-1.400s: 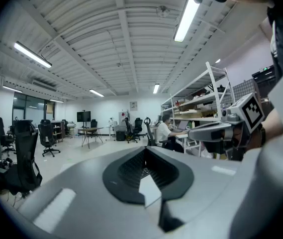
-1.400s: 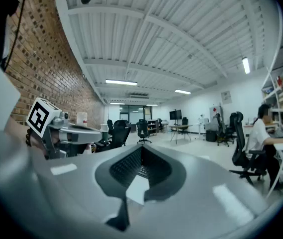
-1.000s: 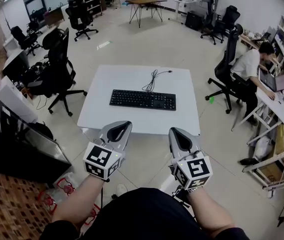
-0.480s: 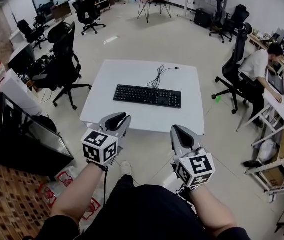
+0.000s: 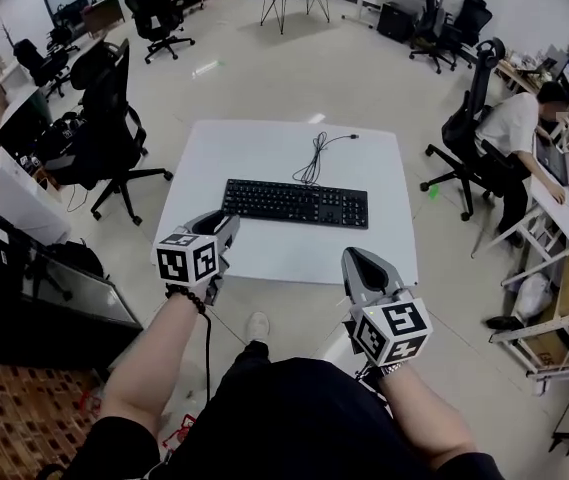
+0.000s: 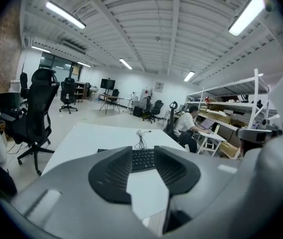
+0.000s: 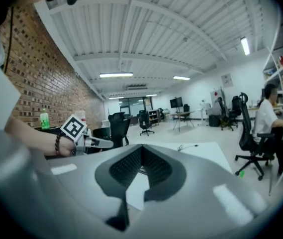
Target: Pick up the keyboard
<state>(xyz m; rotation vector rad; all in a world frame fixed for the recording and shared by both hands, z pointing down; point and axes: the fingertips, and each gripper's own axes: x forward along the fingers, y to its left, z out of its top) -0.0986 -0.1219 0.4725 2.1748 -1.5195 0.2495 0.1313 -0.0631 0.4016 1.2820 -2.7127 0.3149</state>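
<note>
On table [image 5: 264,148]: keyboard [image 5: 295,203] long axis left-right, cable [image 5: 316,156] edge far | left gripper [image 5: 226,222] jaws opening, empty | right gripper [image 5: 356,259] closed, empty

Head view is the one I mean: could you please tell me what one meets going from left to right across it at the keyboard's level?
left office chair → keyboard → right office chair → seated person
</note>
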